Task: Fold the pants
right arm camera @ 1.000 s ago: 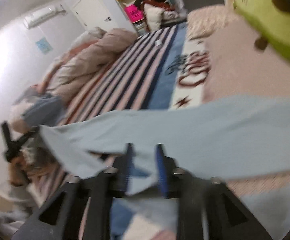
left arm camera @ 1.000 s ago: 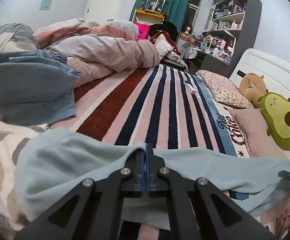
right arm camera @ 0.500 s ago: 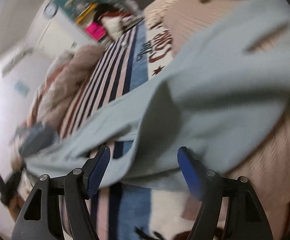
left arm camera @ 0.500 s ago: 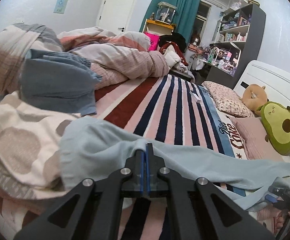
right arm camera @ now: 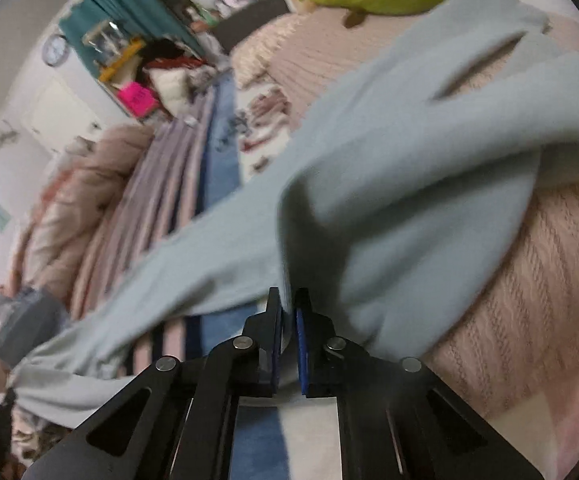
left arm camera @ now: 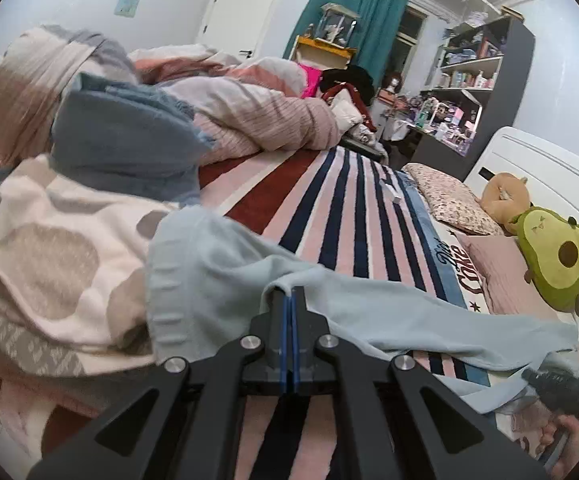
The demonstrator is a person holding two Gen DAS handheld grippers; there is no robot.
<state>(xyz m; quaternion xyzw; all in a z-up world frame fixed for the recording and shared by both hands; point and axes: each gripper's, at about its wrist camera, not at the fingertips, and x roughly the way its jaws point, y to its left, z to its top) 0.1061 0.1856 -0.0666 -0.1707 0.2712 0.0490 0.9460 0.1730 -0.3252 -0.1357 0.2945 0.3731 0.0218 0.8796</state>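
Light blue pants (left arm camera: 373,312) lie stretched across a striped bed cover (left arm camera: 329,208). My left gripper (left arm camera: 289,294) is shut on a pinch of the pants fabric near the ribbed waistband end. In the right wrist view my right gripper (right arm camera: 288,300) is shut on a fold of the same pants (right arm camera: 409,184), whose far part drapes over a pink pillow (right arm camera: 529,280). The right gripper also shows at the lower right of the left wrist view (left arm camera: 557,388), held in a hand.
A heap of quilts and a blue cloth (left arm camera: 121,144) lies at the left. A spotted blanket (left arm camera: 49,264) sits under the waistband. An avocado plush (left arm camera: 557,264) and pillows lie by the headboard at the right. Shelves and a desk stand behind.
My right gripper, open half a second ago, has closed on a fold of the pants. My left gripper has kept its hold and drawn the waistband end toward the spotted blanket.
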